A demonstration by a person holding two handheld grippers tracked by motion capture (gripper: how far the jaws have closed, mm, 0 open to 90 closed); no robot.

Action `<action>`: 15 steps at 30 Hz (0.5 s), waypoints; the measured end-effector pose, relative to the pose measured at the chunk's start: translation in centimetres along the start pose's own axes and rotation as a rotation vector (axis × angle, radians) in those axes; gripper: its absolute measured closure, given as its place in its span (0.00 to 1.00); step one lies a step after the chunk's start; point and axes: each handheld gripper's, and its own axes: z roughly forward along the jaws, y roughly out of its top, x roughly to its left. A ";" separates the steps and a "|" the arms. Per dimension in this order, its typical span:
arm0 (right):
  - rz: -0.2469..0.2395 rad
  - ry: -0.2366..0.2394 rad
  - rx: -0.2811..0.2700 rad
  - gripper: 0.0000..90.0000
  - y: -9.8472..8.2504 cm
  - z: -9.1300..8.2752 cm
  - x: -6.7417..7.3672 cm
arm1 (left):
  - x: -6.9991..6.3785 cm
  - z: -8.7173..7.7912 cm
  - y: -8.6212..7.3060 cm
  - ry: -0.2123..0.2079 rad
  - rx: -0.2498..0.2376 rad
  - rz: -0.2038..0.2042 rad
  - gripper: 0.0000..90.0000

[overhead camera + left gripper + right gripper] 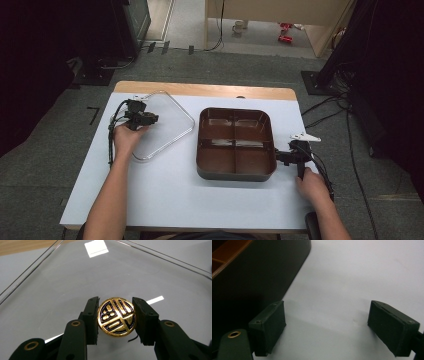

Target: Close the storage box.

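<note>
Grey carpet floor (200, 65), perhaps dim.

One sign could be made out: the round gold-and-black knob (117, 317) on the clear lid (75, 277), at the left of the table, bore a raised gold emblem, a stylised character of bars and strokes set on black inside a gold ring. Its meaning could not be read. No other lettering was legible.

The white counter (165, 185) had a wooden strip along its far edge. A clear lid (167, 127) lay near its far left corner. A brown tray (235, 172) sat right of centre.
</note>
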 end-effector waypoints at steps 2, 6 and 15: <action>0.000 0.000 0.000 0.16 0.0 0.0 0.0 | 0.1 -0.5 0.1 -0.002 -0.004 0.000 0.66; 0.000 0.000 0.000 0.16 0.0 0.0 0.0 | 0.2 -1.2 0.4 -0.012 -0.006 0.008 0.66; 0.001 0.001 0.000 0.16 0.0 0.0 0.0 | -0.8 -4.3 1.5 -0.034 -0.054 0.034 0.66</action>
